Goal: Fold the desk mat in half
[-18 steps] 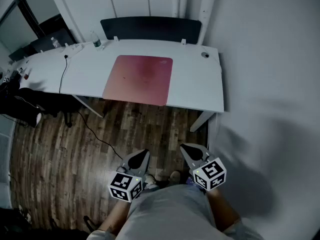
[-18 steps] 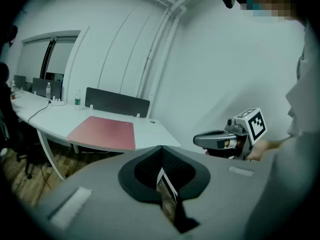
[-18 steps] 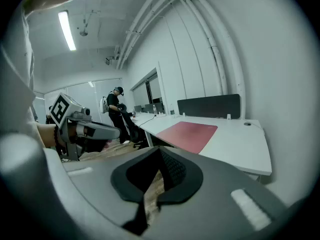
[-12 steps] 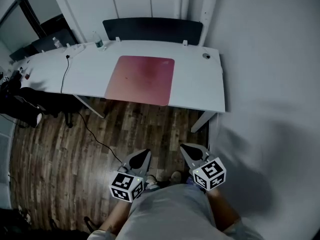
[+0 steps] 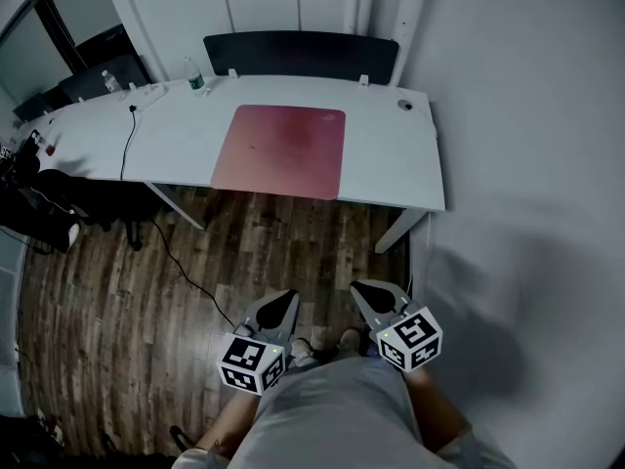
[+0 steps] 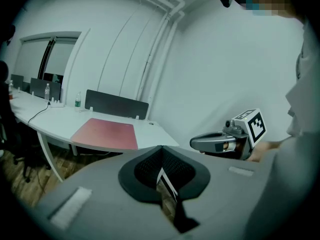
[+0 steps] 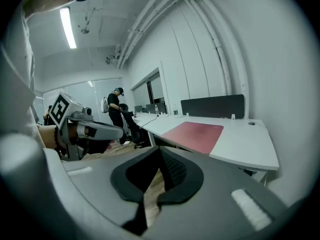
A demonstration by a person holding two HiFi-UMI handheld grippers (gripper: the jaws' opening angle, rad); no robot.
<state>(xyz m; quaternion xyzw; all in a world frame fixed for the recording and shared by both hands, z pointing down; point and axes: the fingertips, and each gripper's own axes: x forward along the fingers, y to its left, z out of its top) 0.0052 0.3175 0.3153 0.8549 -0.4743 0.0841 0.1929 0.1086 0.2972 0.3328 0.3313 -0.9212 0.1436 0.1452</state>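
Note:
A red desk mat (image 5: 280, 151) lies flat and unfolded on the white desk (image 5: 391, 154), its near edge close to the desk's front edge. Both grippers hang near my body over the wooden floor, far short of the desk. My left gripper (image 5: 282, 304) is shut with nothing between its jaws. My right gripper (image 5: 363, 292) is shut and empty too. In the left gripper view the mat (image 6: 106, 132) shows ahead past the closed jaws (image 6: 161, 150), with the right gripper (image 6: 200, 143) beside. The right gripper view shows the mat (image 7: 194, 132) beyond its closed jaws (image 7: 159, 151).
A black divider panel (image 5: 301, 57) stands along the desk's back edge. A water bottle (image 5: 193, 74) and a black cable (image 5: 125, 140) sit left of the mat. Dark chairs (image 5: 39, 198) stand at the left. A white wall runs along the right. A person (image 7: 116, 106) stands far off.
The desk and mat have shifted slightly to the right in the head view. Both grippers have kept their place and stay shut.

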